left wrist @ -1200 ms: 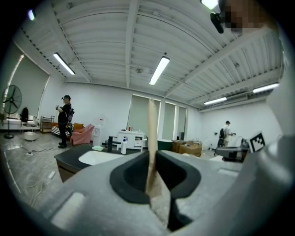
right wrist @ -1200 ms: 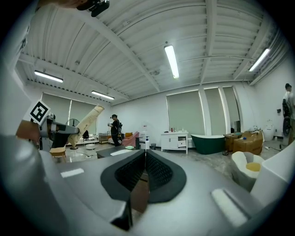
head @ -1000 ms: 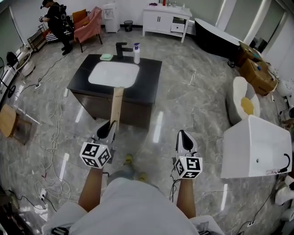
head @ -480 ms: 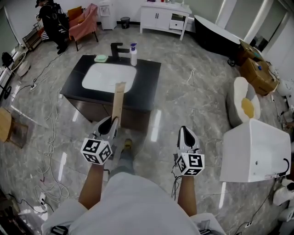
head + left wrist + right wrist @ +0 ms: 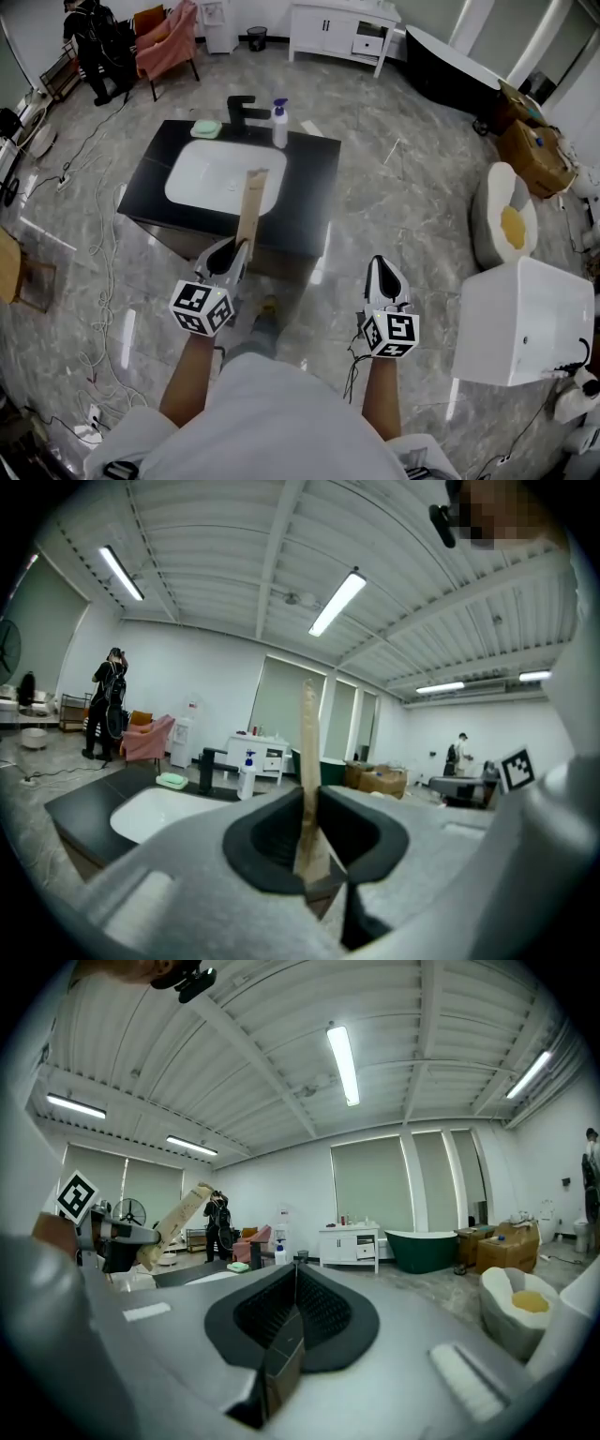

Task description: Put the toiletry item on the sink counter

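Observation:
The toiletry item (image 5: 251, 204) is a long, flat tan box. It sticks forward and up from my left gripper (image 5: 236, 247), which is shut on its near end. In the left gripper view the box (image 5: 307, 752) stands on edge between the dark pads. Its far end overlaps the white basin (image 5: 223, 176) of the black sink counter (image 5: 311, 178), which stands just ahead of me. My right gripper (image 5: 379, 268) hangs over the floor right of the counter, shut and empty (image 5: 295, 1274). The right gripper view catches the box (image 5: 174, 1217) at its left.
On the counter's far edge are a black faucet (image 5: 246, 107), a pump bottle (image 5: 278, 123) and green soap (image 5: 205, 128). A white tub (image 5: 523, 321) and a toilet (image 5: 506, 221) stand at the right. A person (image 5: 87, 45), a pink chair (image 5: 165, 41) and floor cables (image 5: 105, 234) are at the left.
Both grippers have moved forward toward the sink counter, which now lies nearer. The box's tip now reaches over the basin. The grip on the box has not changed.

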The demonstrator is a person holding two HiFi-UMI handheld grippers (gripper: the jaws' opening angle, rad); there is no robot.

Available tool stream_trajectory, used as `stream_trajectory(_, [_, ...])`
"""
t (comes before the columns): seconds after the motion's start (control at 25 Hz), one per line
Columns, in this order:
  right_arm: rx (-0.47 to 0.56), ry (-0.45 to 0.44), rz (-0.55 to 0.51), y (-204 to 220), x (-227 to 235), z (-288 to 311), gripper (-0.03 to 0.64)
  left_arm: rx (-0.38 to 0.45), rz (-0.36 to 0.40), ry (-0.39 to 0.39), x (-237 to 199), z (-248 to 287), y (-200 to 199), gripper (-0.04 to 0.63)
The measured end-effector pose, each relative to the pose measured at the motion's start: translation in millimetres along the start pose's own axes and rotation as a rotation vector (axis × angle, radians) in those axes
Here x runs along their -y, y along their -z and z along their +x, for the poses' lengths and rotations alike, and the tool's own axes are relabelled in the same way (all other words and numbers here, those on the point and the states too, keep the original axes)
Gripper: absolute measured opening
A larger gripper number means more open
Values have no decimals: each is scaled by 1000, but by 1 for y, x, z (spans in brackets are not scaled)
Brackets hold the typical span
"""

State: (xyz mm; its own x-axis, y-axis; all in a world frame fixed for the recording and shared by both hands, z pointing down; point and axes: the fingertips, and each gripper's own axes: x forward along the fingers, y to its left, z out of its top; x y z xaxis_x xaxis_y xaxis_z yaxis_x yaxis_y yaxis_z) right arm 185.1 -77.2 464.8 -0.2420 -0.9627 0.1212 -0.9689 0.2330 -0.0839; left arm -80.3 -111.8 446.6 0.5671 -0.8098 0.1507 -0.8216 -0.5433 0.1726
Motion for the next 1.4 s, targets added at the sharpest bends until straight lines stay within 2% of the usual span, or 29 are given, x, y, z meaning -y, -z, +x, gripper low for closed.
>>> stream_trajectory(0.36, [-9,29,-4,-23,2,115,5,-14,-11,45,-78,85,-30,48])
stream_trajectory(0.68, [-36,81,-3,-24,10,185,5,-55,-41,106,-125,153,-29,48])
stream_trajectory(1.0, [-41,134,-13,-30,7,226,5,-71,-73,167,-159,191,-29,48])
stream_trajectory(1.4, [-28,139,-11,-37,2,239,5,-82,-98,201,-162,208,-27,48])
